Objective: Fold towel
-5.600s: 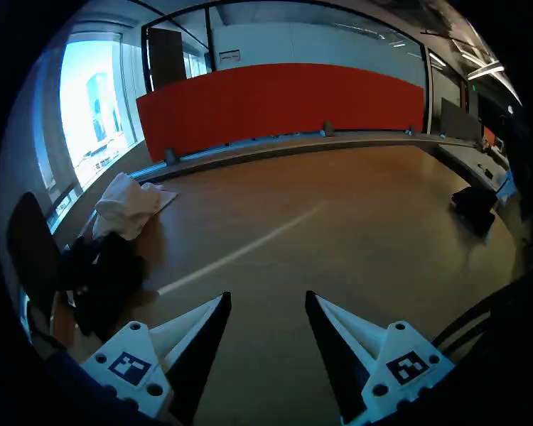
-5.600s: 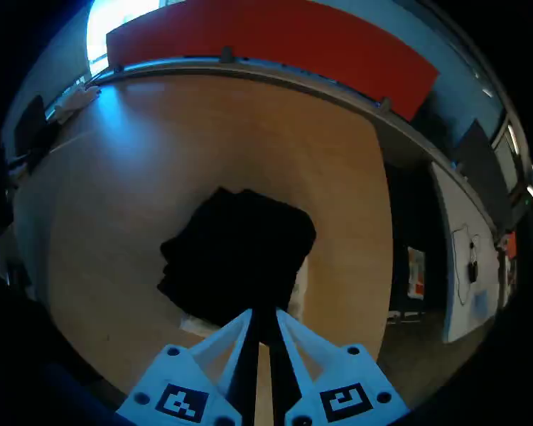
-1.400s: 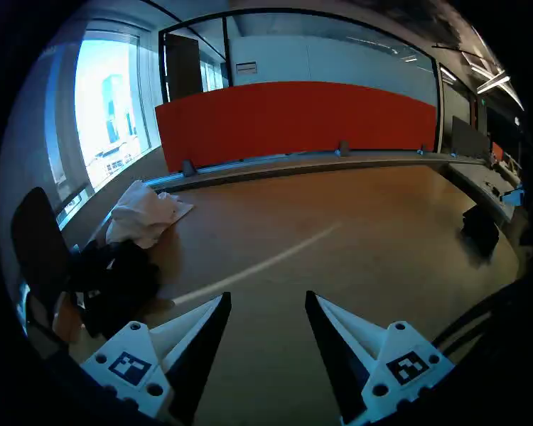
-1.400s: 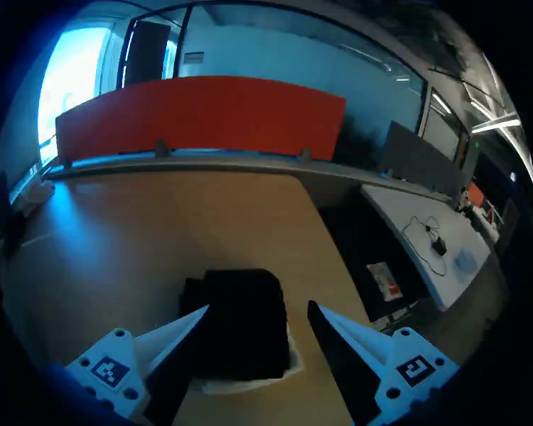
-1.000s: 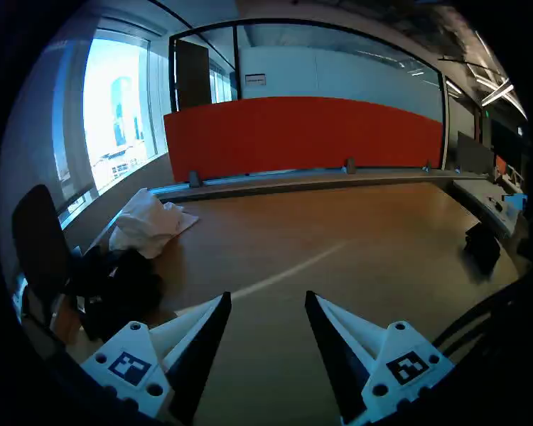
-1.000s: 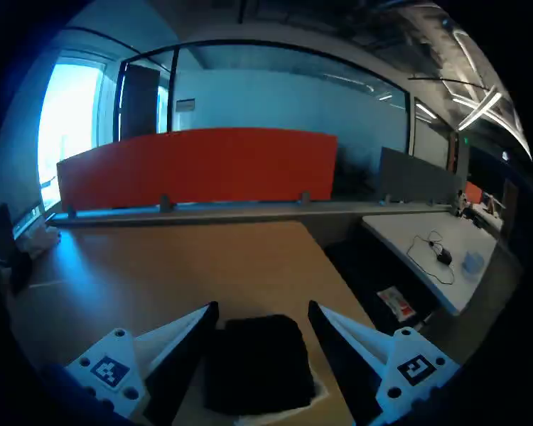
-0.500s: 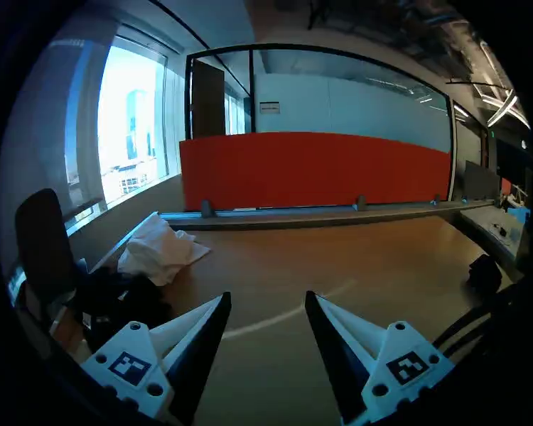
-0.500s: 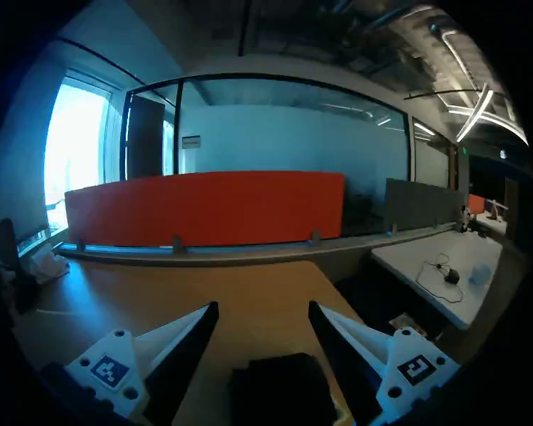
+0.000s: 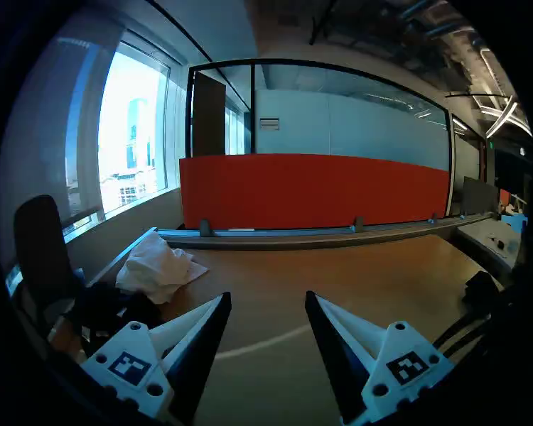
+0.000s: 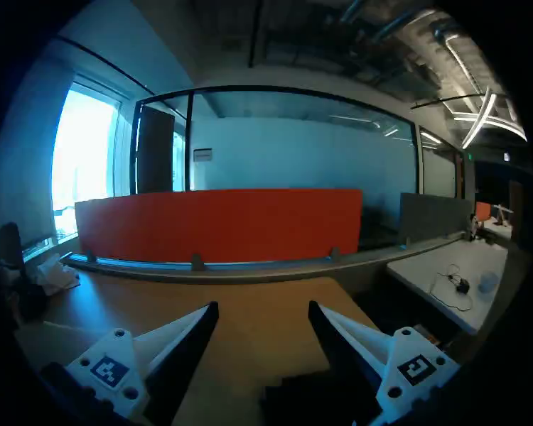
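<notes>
left gripper (image 9: pixel 267 295), right gripper (image 10: pixel 263 304): released | crumpled white cloth towel (image 9: pixel 156 266) ahead-left of left gripper | likely soft, light; pinch corner

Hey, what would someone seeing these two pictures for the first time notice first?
The long red divider stretches across the far edge of the wooden table, in both views. Next comes the bright window at the left, with a crumpled white towel on the table below it. Up close, the left gripper and right gripper point forward, both open and holding nothing.
</notes>
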